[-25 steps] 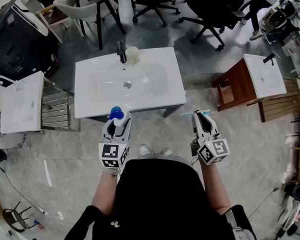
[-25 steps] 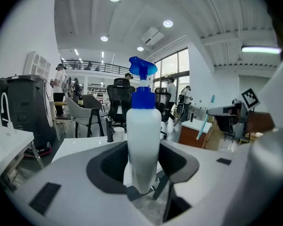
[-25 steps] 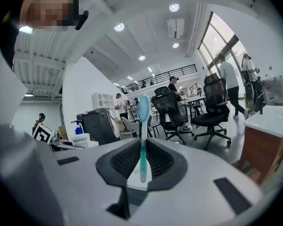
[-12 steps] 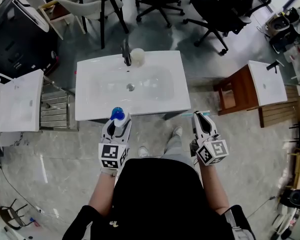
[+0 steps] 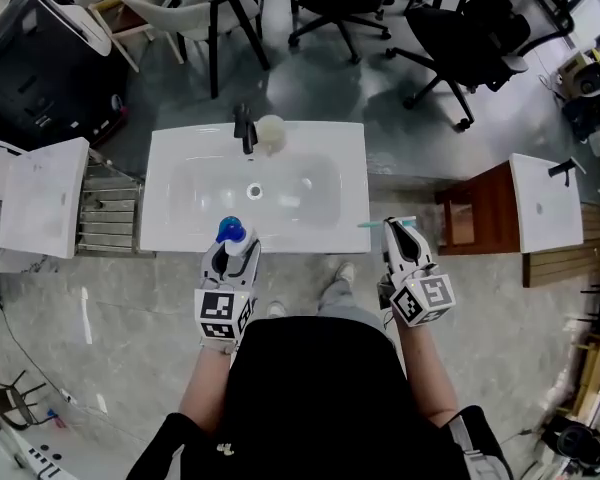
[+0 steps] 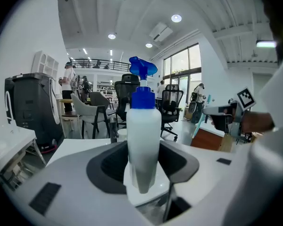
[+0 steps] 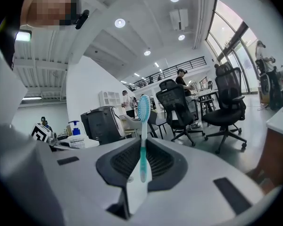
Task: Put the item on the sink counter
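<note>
While I stood at the front edge of the white sink counter (image 5: 165,230), my left gripper (image 5: 234,248) was closed on a white spray bottle (image 6: 142,140) with a blue trigger head. Its two jaws pressed the bottle's lower body from either side. In the left gripper view the bottle stood upright between the dark pads. From the head view its blue top lay just over the counter's front rim, left of centre.

My right gripper (image 5: 401,236) was clamped on a teal-and-white toothbrush (image 7: 143,135), the jaws nearly together on the thin handle and the bristled head pointing up and away. In the head view the toothbrush lay crosswise at the jaw tips, just beside the counter's front right corner and above the grey floor (image 5: 130,298).

A dark faucet (image 5: 244,128) and a pale round object (image 5: 271,133) stood at the counter's back rim. The drain (image 5: 255,191) sat in the basin between them and the bottle. Office chairs (image 5: 480,38) stood well beyond the counter.
</note>
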Motion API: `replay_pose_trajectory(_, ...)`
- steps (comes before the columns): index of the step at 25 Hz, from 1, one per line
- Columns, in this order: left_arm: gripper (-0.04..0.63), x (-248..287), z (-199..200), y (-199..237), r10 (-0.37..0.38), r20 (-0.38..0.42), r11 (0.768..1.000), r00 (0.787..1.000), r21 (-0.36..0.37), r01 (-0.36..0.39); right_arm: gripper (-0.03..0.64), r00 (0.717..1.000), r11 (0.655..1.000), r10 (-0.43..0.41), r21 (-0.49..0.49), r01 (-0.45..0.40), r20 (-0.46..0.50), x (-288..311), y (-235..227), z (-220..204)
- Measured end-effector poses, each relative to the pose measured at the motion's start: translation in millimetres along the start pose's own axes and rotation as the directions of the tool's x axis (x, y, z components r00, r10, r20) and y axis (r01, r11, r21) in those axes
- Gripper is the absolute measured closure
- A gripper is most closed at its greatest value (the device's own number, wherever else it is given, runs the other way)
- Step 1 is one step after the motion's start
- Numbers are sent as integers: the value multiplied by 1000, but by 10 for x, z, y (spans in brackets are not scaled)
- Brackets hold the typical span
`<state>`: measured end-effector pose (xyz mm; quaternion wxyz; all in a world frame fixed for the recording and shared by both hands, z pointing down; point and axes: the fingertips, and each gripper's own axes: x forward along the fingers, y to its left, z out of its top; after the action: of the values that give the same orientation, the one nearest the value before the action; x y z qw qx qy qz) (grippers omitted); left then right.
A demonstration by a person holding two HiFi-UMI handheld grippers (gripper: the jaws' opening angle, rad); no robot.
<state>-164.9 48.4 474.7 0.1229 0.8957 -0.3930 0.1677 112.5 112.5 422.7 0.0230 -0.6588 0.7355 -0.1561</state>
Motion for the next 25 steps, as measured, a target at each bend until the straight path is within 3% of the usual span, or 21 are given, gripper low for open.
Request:
replay_pose_trajectory(15, 389, 653, 380, -538, 173, 11, 984, 985, -34, -173, 563, 989, 989, 146, 27, -146, -10, 359, -1090, 314)
replay_pose_trajectory(25, 389, 665, 399, -765, 268, -1, 961, 963, -70, -268, 563, 974, 973, 224, 58, -222, -25, 479, -1341, 283)
